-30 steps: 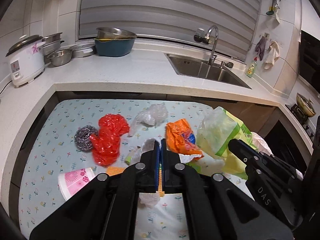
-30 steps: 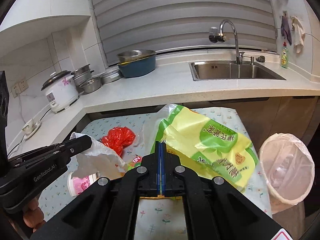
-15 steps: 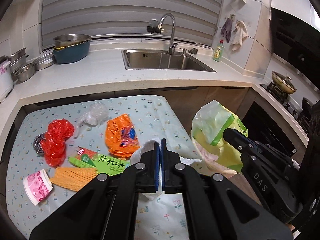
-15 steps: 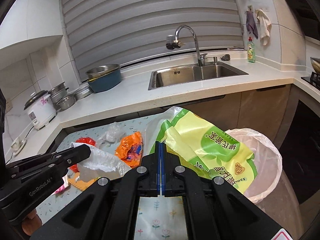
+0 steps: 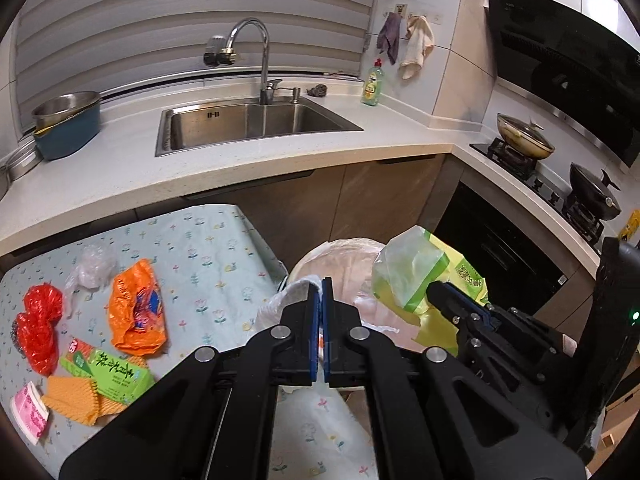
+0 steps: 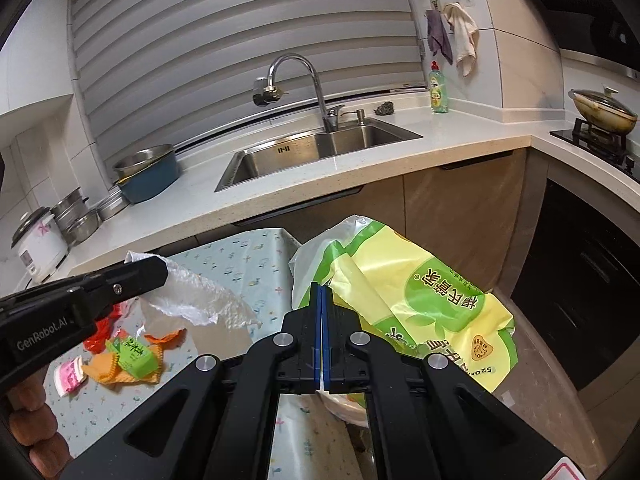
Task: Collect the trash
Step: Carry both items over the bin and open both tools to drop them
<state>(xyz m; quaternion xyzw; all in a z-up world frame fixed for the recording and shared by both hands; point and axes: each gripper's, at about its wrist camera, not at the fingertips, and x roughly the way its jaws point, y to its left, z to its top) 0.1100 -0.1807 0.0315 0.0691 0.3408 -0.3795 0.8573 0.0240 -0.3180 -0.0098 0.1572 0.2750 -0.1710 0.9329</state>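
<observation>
My left gripper [image 5: 321,286] is shut on a crumpled white paper towel [image 6: 192,296], held over the table's right edge beside the lined trash bin [image 5: 344,264]. My right gripper [image 6: 321,290] is shut on a large yellow-green plastic bag [image 6: 416,300], which hangs over the bin; the bag also shows in the left wrist view [image 5: 416,272]. On the floral table [image 5: 216,256] lie an orange bag [image 5: 136,312], a red bag [image 5: 38,328], a clear bag [image 5: 94,268], a green packet [image 5: 108,372], an orange cloth [image 5: 74,398] and a pink paper cup [image 5: 30,410].
A white counter with a steel sink [image 5: 248,124] and faucet runs behind the table. A blue basin [image 5: 66,126] stands at the left. Wooden cabinets [image 5: 384,200] are behind the bin. A stove with pans [image 5: 524,140] is at the right.
Both grippers have swung right with their loads, from above the table to over the trash bin. The table trash now lies to the left.
</observation>
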